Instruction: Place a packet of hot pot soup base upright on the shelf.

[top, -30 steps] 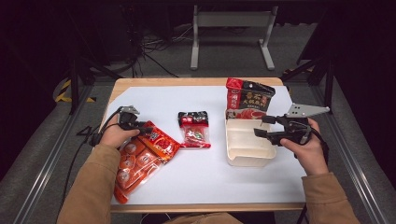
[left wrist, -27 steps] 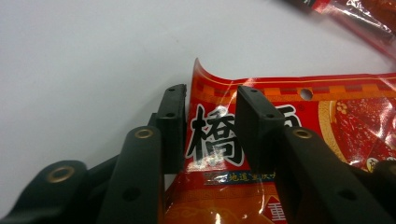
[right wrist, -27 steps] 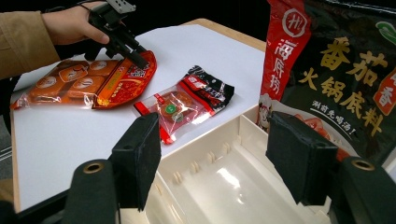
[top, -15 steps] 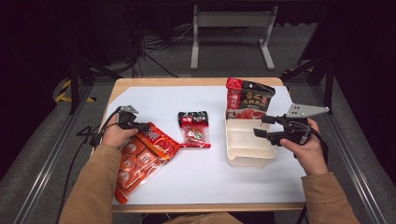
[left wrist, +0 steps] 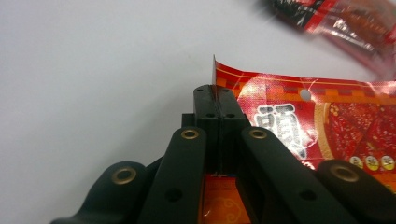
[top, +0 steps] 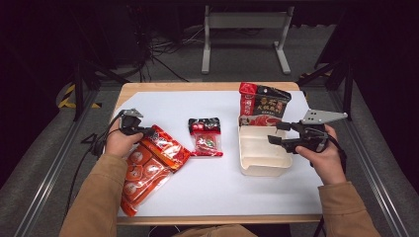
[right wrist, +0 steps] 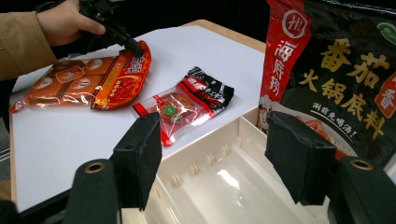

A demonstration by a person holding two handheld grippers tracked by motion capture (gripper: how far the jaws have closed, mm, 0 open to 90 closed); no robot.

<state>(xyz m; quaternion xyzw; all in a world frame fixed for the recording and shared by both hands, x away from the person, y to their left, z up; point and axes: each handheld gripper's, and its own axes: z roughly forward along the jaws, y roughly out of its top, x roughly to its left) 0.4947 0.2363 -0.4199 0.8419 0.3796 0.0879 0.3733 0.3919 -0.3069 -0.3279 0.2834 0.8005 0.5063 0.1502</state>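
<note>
Left gripper view: left gripper [left wrist: 217, 95] jaws have just closed, clamping the orange snack packet [left wrist: 327, 121] edge; packet cut off at 3 o'clock. Right gripper [right wrist: 224, 154] gapes wide over the white tray [right wrist: 224, 186].

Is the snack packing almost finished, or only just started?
Only just started, it seems. Done: the cream box sits open and empty. In hand: the left gripper has just been closing and is clamped on the top edge of the orange packet, which lies on the table. The right gripper hovers open over the box. Probably left: the orange packet, the small red packet and the dark pouch, all outside the box.
</note>
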